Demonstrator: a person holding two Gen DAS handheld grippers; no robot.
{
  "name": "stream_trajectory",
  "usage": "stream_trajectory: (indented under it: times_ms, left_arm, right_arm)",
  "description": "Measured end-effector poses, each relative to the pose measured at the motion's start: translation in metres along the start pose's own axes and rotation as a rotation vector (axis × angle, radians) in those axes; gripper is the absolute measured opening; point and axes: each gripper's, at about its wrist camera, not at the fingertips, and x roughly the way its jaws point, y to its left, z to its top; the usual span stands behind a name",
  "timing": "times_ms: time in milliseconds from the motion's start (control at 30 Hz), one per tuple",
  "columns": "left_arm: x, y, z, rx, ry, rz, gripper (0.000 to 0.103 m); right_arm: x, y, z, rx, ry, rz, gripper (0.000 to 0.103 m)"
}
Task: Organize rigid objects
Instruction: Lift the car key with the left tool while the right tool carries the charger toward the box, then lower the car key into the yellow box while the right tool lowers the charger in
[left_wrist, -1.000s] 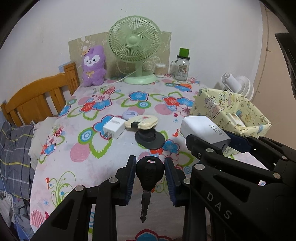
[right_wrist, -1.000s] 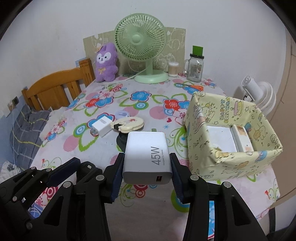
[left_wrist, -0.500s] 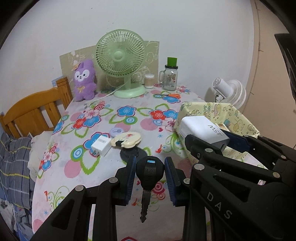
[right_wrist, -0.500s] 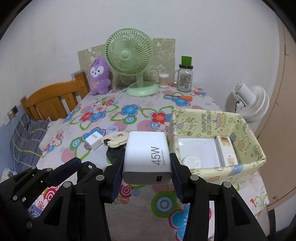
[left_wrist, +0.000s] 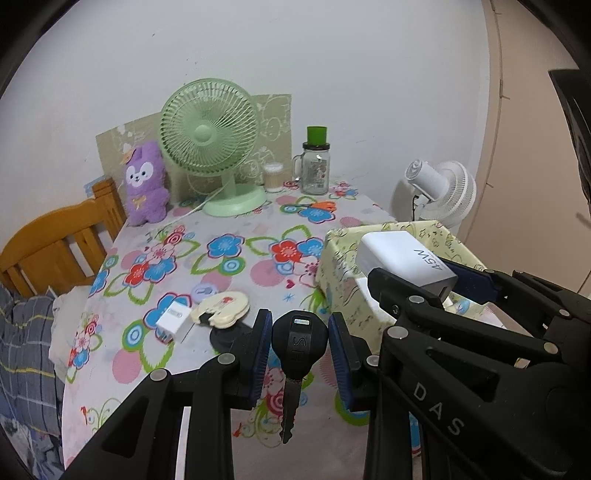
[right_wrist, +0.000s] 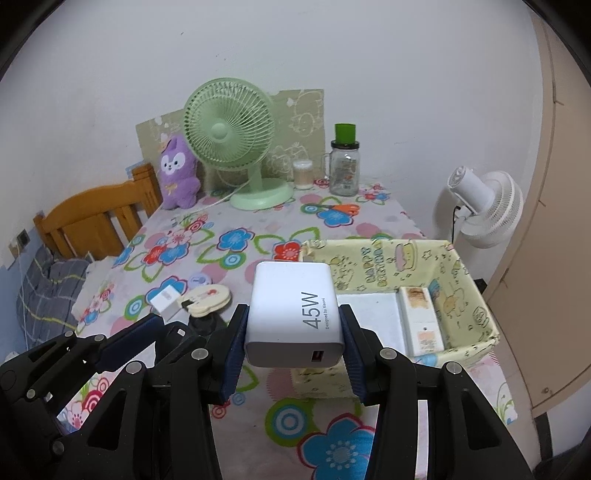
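My left gripper (left_wrist: 300, 345) is shut on a black key (left_wrist: 299, 347) whose blade hangs down, held above the table's near edge. My right gripper (right_wrist: 293, 345) is shut on a white 45W charger (right_wrist: 295, 314), held above the near left corner of a yellow patterned box (right_wrist: 469, 332); the charger also shows in the left wrist view (left_wrist: 404, 262). The box holds a white slim item (right_wrist: 421, 317). On the flowered table (right_wrist: 236, 236) lie a small white charger (right_wrist: 166, 299), a cream round item (right_wrist: 207, 297) and a black disc (left_wrist: 221, 338).
A green desk fan (right_wrist: 232, 147), a purple plush (right_wrist: 177, 173), a small jar (right_wrist: 303, 175) and a green-lidded glass jar (right_wrist: 343, 166) stand at the table's back. A wooden chair (right_wrist: 92, 218) is at the left. A white floor fan (right_wrist: 480, 206) stands to the right.
Both grippers have pulled back and risen from the table with their loads. The right gripper has shifted toward the yellow box, so the charger now overlaps its near left corner.
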Motion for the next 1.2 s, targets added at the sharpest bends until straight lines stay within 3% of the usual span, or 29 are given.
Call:
stream_trajectory:
  times_ms: [1200]
  left_arm:
    - [0.05, -0.072, 0.036, 0.098, 0.033, -0.058, 0.031]
  right_arm:
    - [0.021, -0.091, 0.016, 0.088, 0.017, -0.066, 0.05]
